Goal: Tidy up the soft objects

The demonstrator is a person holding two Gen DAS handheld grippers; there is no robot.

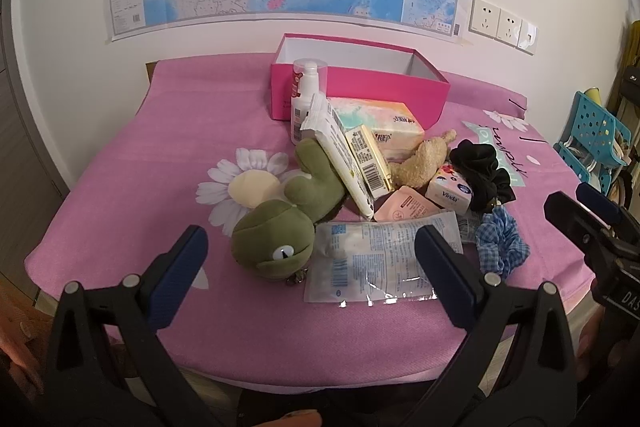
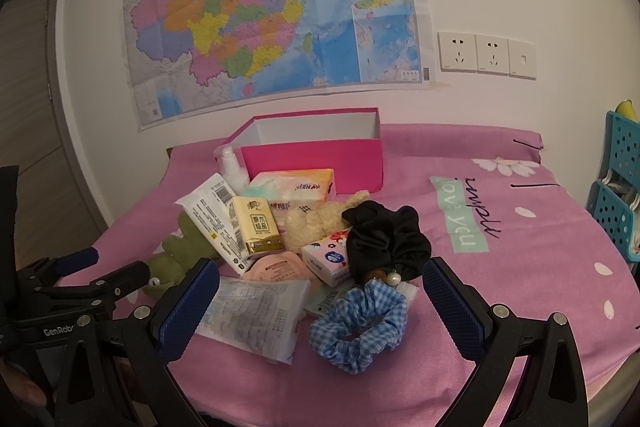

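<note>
Left wrist and right wrist show both grippers' fingers [image 1: 180, 267] [image 2: 452, 303] spread wide, holding nothing.

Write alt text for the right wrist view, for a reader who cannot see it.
An open black two-finger right gripper with blue pads hovers over a blue gingham fabric scrunchie on a pink bedspread. Behind lie a black satin scrunchie, tissue packs, a beige plush toy and an open pink cardboard box.

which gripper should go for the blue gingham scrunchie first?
Right, probably. The right gripper is open and the blue gingham scrunchie lies between its fingers. The left gripper, also open, faces the green frog plush and clear packet.
</note>
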